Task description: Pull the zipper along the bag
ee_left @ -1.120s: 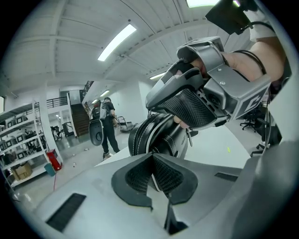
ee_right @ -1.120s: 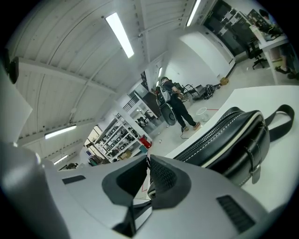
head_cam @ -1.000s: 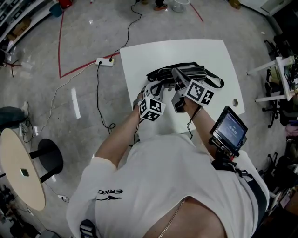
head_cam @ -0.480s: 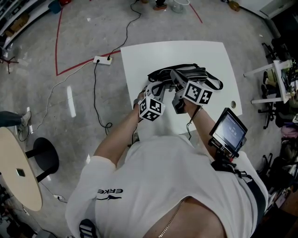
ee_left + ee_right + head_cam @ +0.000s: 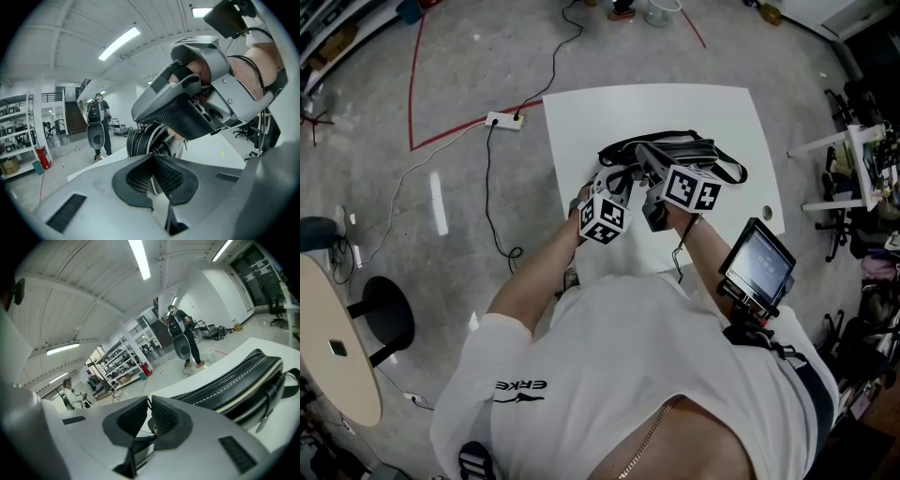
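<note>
A black bag (image 5: pixel 675 148) with grey and white stripes lies on the white table (image 5: pixel 581 122). My left gripper (image 5: pixel 614 178) is at the bag's near left end. In the left gripper view its jaws (image 5: pixel 152 157) are shut on a pale edge of the bag (image 5: pixel 143 143). My right gripper (image 5: pixel 650 157) reaches in just right of it. In the right gripper view it (image 5: pixel 149 403) is shut, with a thin zipper pull pinched at the tips. The zipper (image 5: pixel 234 373) runs away to the right along the bag's top. The right gripper's mesh finger (image 5: pixel 187 117) hangs above the left jaws.
A small monitor (image 5: pixel 759 262) sits at the table's near right corner, with a hole (image 5: pixel 772 211) in the tabletop next to it. A power strip (image 5: pixel 508 120) and cables lie on the floor to the left. A person (image 5: pixel 183 338) with a backpack stands far off.
The right gripper has shifted a little to the left and rolled slightly. The left gripper and the bag have stayed where they were.
</note>
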{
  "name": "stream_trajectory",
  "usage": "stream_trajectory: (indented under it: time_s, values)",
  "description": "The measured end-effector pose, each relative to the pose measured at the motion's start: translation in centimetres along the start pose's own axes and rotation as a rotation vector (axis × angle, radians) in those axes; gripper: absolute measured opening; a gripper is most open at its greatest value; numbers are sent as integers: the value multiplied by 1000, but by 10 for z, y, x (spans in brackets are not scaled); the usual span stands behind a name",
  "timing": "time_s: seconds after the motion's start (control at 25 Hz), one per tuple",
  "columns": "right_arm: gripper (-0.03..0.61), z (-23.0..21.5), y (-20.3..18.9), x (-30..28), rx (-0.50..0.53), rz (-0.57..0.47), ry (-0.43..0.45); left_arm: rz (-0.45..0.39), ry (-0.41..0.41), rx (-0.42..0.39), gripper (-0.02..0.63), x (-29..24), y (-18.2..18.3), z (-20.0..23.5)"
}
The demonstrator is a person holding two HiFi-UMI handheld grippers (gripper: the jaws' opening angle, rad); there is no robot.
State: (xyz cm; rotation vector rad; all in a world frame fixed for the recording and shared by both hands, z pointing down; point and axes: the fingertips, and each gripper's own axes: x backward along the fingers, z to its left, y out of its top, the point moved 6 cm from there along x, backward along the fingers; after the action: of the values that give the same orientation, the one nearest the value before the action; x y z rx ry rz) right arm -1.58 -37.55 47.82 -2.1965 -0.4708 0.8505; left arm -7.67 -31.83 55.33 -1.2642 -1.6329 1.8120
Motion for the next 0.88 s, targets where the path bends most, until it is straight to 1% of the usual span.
stream_trajectory:
  time_s: [0.24, 0.32, 0.36, 0.48, 0.56, 0.72, 0.88]
  values:
    - [17, -5, -5, 1, 9, -25, -6, 10, -18, 2, 5, 4, -3, -1]
    - [23, -3, -6, 4, 22, -29, 6, 18, -18, 1, 5, 8, -7, -3]
    - [31, -1, -7, 6, 32, -30, 16, 20, -17, 2, 5, 10, -9, -5]
    - [105, 7, -14, 12, 73, -33, 31, 22, -4, 14, 5, 20, -14, -6]
    - [119, 12, -19, 15, 96, -30, 37, 24, 6, 28, 5, 27, -17, -6]
    - [121, 20, -31, 28, 118, -23, 35, 17, 33, 69, 4, 42, -23, -10]
    - [121, 21, -42, 49, 194, -19, 17, -4, 97, 132, 5, 55, -21, -15]
